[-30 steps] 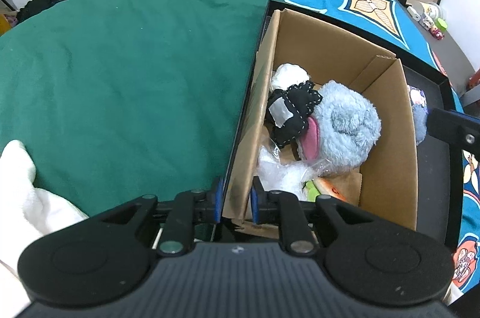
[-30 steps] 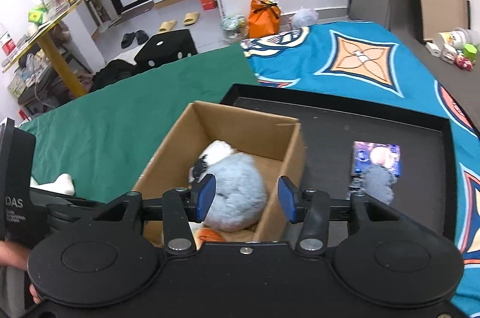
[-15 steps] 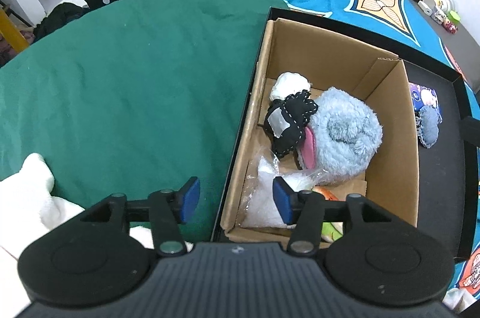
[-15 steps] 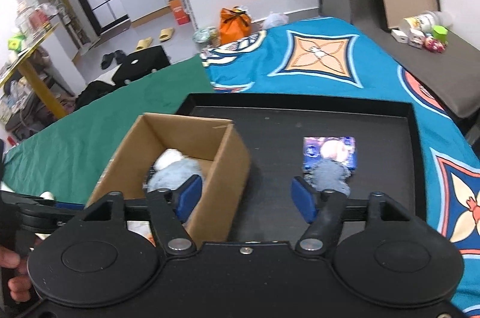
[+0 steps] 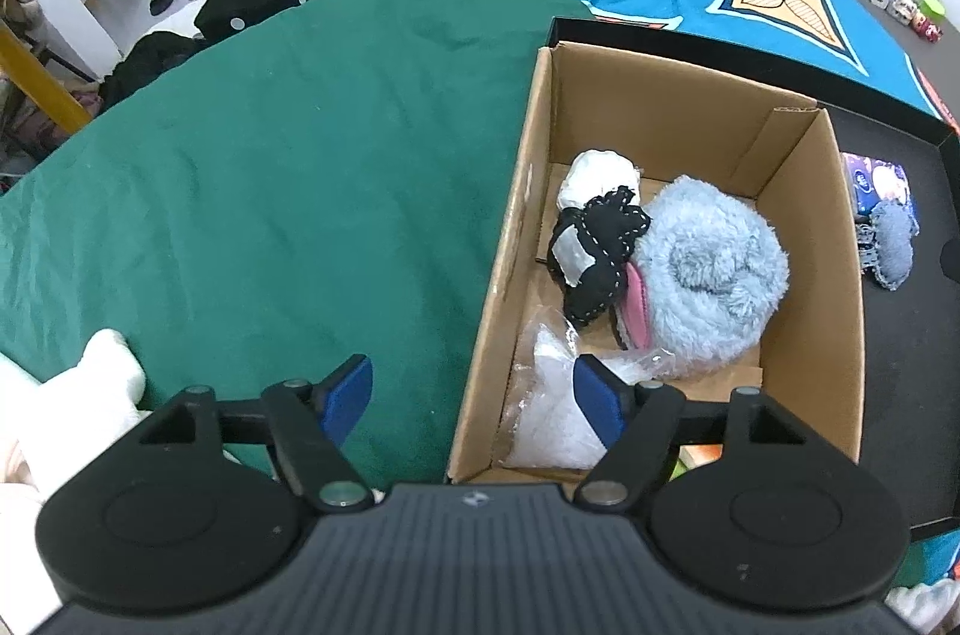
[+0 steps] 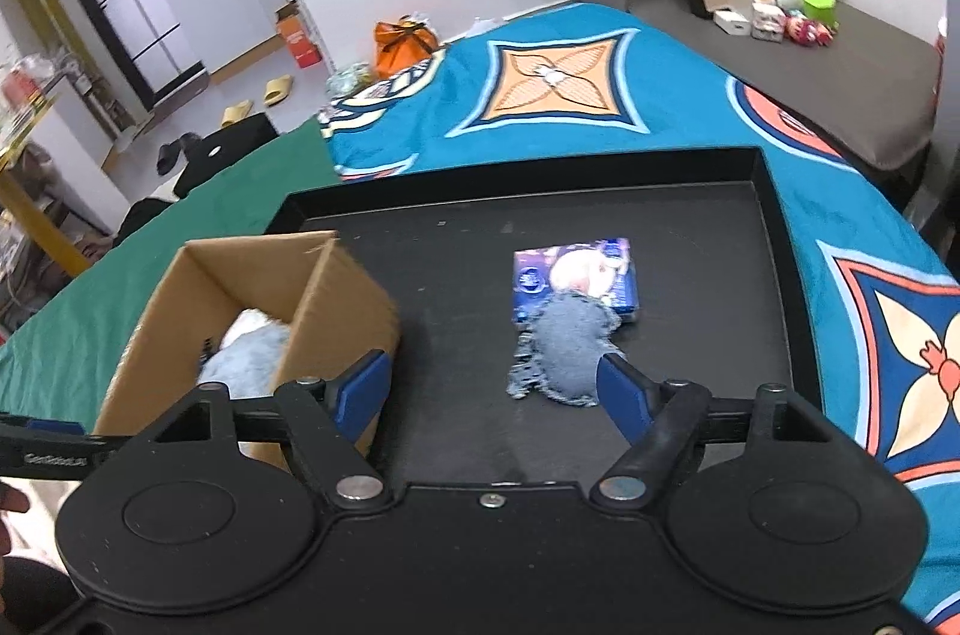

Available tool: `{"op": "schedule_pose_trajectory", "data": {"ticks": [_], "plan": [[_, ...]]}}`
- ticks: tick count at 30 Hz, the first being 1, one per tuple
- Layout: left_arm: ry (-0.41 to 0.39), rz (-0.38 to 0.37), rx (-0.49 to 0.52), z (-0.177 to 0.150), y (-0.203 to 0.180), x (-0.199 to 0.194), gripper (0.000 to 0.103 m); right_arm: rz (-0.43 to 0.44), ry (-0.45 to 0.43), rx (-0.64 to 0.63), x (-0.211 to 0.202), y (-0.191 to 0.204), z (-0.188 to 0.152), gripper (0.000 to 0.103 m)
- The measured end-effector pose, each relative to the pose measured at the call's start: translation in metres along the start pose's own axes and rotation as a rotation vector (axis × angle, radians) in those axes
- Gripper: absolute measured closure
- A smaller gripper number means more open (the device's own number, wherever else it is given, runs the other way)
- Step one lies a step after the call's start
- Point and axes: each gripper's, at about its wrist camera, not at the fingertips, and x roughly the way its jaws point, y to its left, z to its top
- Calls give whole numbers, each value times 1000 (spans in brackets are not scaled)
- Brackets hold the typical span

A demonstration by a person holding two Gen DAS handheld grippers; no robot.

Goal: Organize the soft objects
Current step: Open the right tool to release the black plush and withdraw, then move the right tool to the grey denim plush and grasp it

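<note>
The left gripper (image 5: 471, 395) is hanging over the near left wall of the cardboard box (image 5: 840, 335), its jaws opening with that wall between them but not pressed by either blue pad. One pad is over the green cloth (image 5: 270, 155), the other over a clear plastic bag (image 5: 552, 413) inside the box. At about 1 o'clock from the bag a fluffy light-blue plush toy (image 5: 714, 275) is lying in the box, with a black stitched fabric piece (image 5: 600, 257) touching it at 9 o'clock and a white soft ball (image 5: 594, 179) just beyond at 11 o'clock. The box is sitting in the left part of a black tray (image 6: 774, 239), which is resting on a bed covered by a teal patterned blanket (image 6: 690, 95).

The right gripper (image 6: 495, 383) is pointing down at the tray floor, its jaws opening with nothing pressed between them. A frayed denim soft piece (image 6: 567, 353) is lying on the tray just beyond the right pad, at roughly 1 o'clock from the gripper's middle, well apart from the box at 9 o'clock. The denim piece is overlapping the near edge of a small dark-blue printed packet (image 6: 576, 275); its print is too blurred to read. Small white lettering on the other tool at the left edge is also illegible.
</note>
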Motion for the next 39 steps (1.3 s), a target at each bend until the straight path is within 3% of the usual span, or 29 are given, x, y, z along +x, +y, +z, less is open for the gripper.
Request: {"op": "schedule_pose_trajectory", "data": {"ticks": [11,16,24,27,31,39], "plan": [[-18,83,22,9,-6,5,30,33,-24,113,29,-36,-12,46],[-22,114,17,14,-7,7,30,27,-45,118,45,-43,-14,48],[-7,144,33,20,-12,11,30,10,-5,115,67,-50,-21,52],[-11,153,42,19,-16,11,30,6,-19,108,67,-51,-22,54],[-16,154,53,19,-19,8,30,-3,-27,99,70,-50,-23,74],[-42,141,48,17,-14,-8,30,15,-14,152,49,-55,-20,77]]}}
